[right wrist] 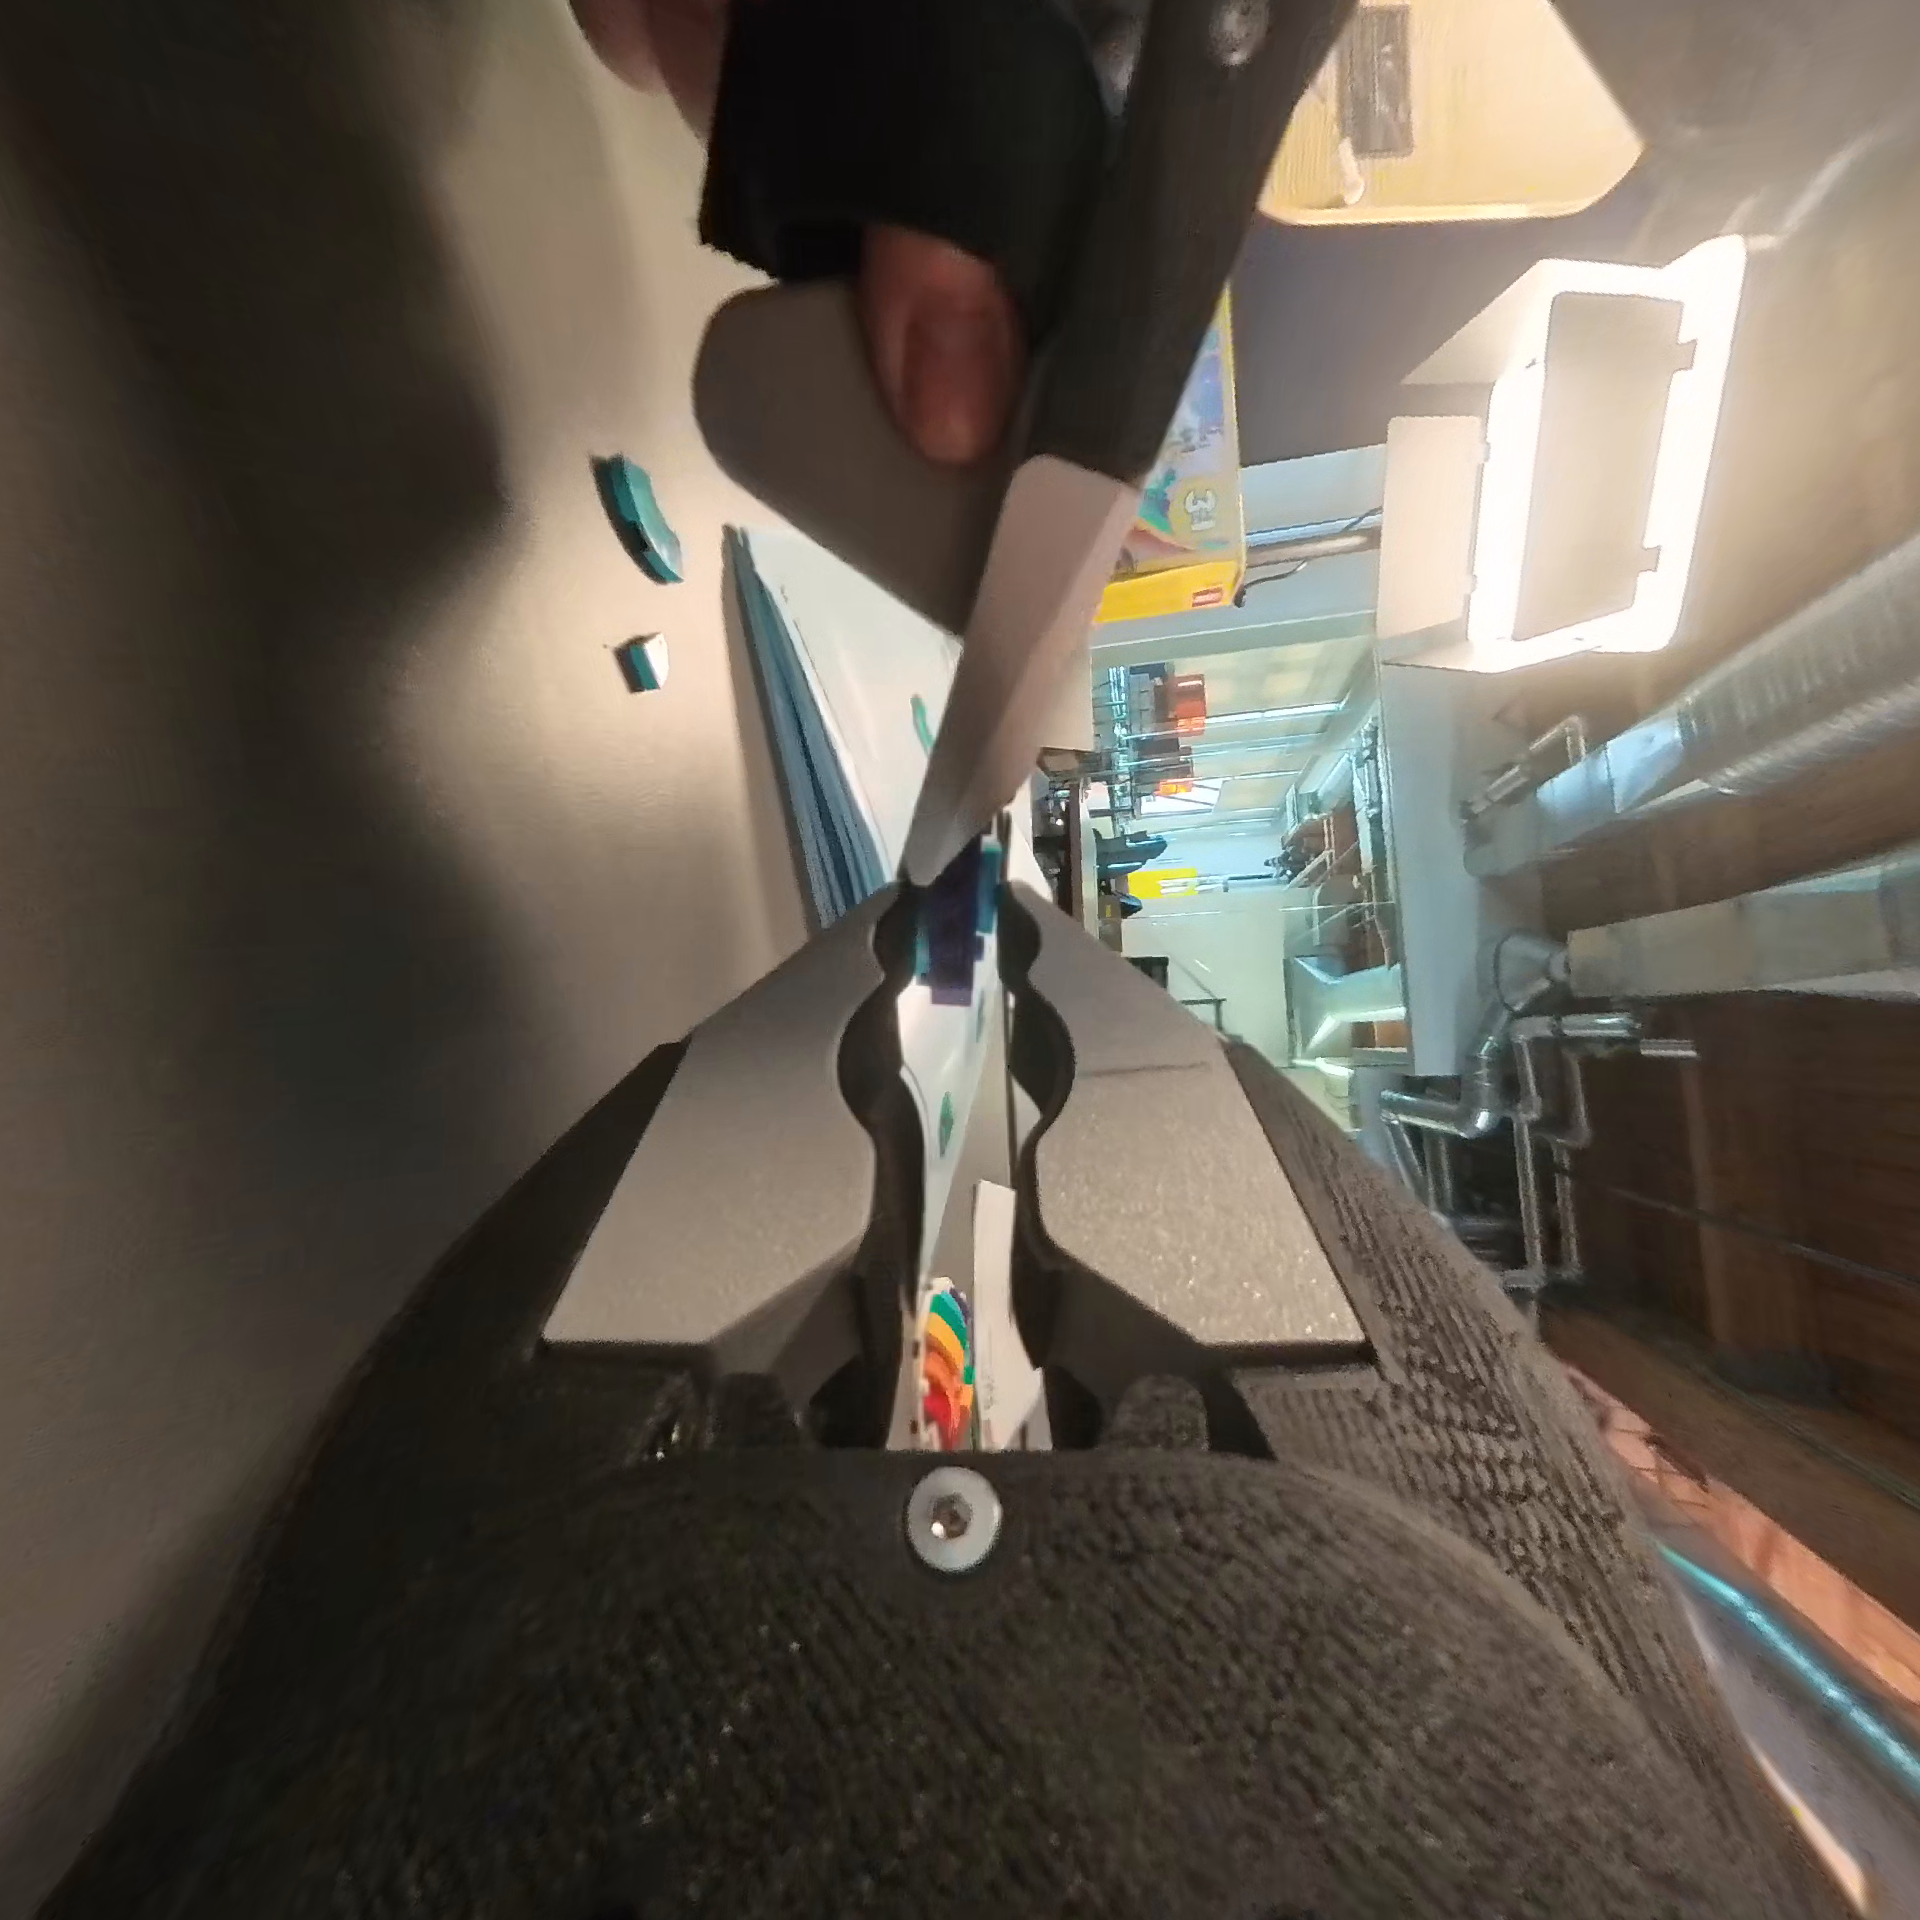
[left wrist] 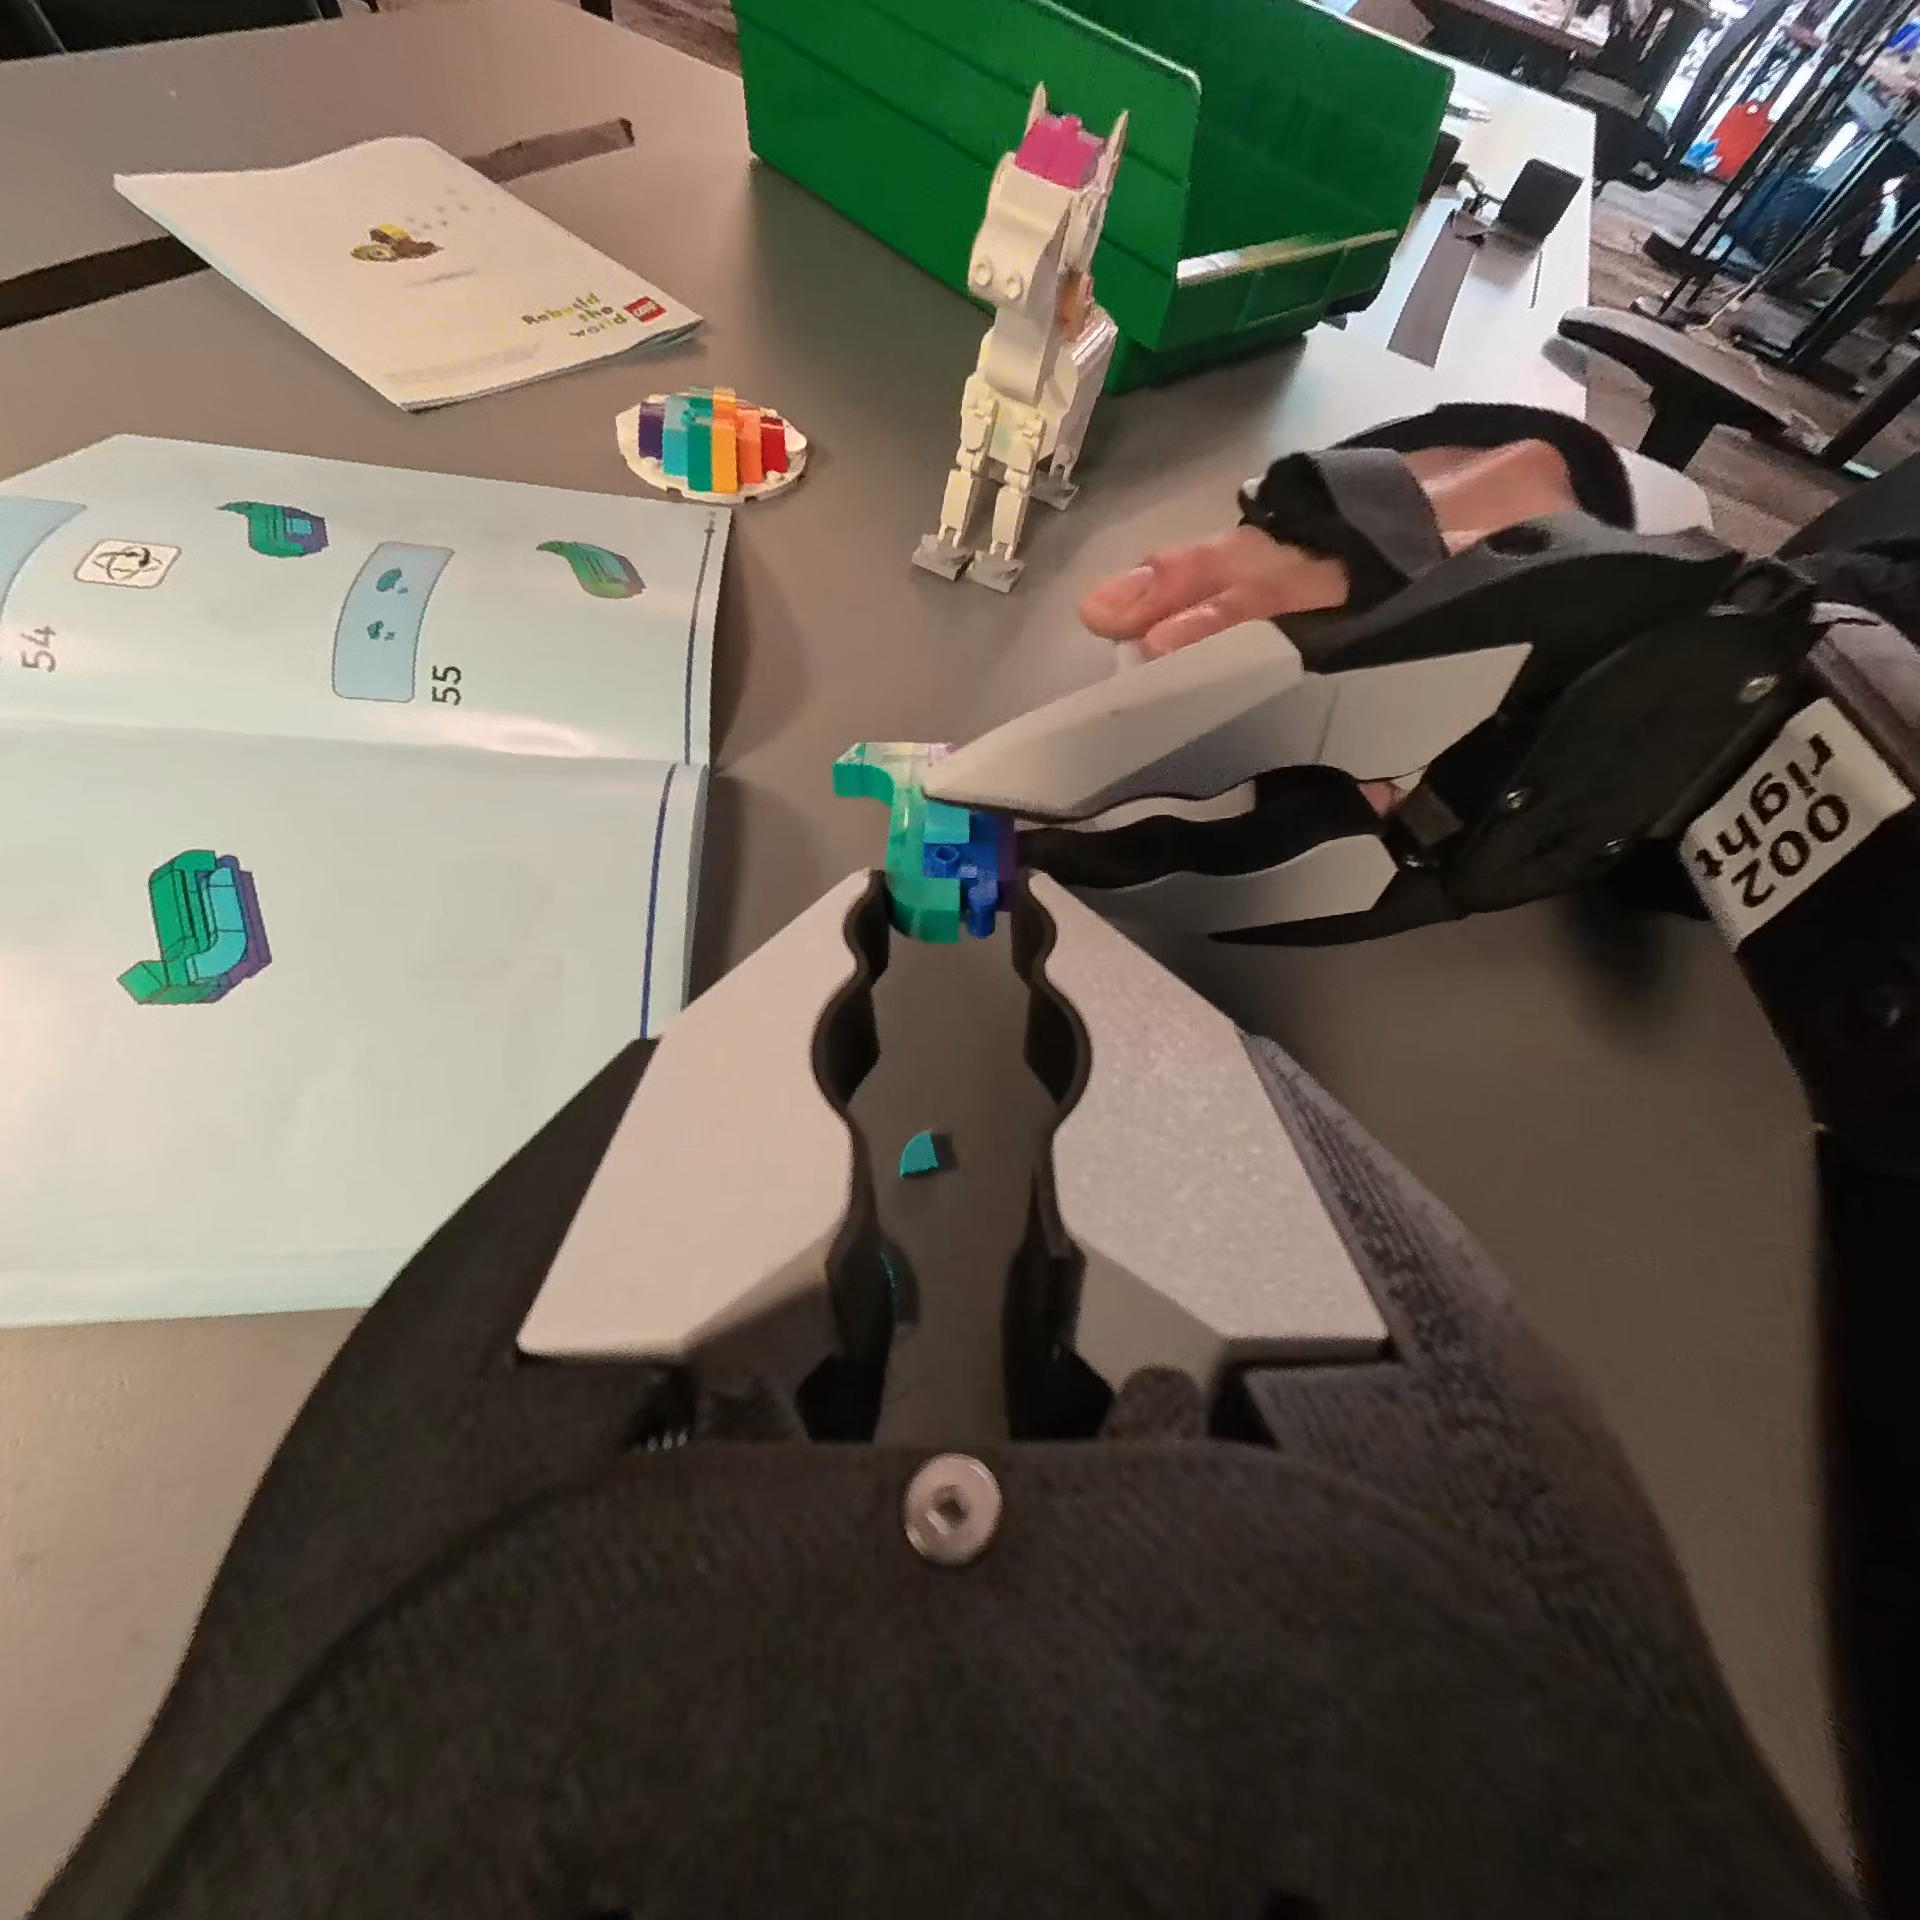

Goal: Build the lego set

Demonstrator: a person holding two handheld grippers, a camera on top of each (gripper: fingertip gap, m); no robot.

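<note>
A small teal, blue and purple brick assembly (left wrist: 914, 831) is held above the grey table (left wrist: 1351, 1091). My left gripper (left wrist: 951, 894) is shut on its lower end. My right gripper (left wrist: 982, 816) comes in from the right and is shut on its upper part. In the right wrist view, my right gripper (right wrist: 954, 909) clamps the purple side of the assembly (right wrist: 958, 925), and one left finger (right wrist: 997, 665) reaches down to it. A loose teal quarter-round piece (left wrist: 923, 1153) lies on the table under my left fingers. Two teal pieces (right wrist: 639, 520) (right wrist: 642, 663) show in the right wrist view.
An open instruction booklet (left wrist: 312, 883) lies at the left, with a closed booklet (left wrist: 416, 270) behind it. A rainbow brick disc (left wrist: 712, 442), a white brick animal (left wrist: 1029, 343) and a green bin (left wrist: 1091, 156) stand farther back. The table edge runs at the right. The tips of both grippers are at nearly the same place. The loose teal quarter-round piece (left wrist: 923, 1153) is about equally far from each gripper, around 6 centimeters. It is also in sight in the right wrist view (right wrist: 642, 669).
</note>
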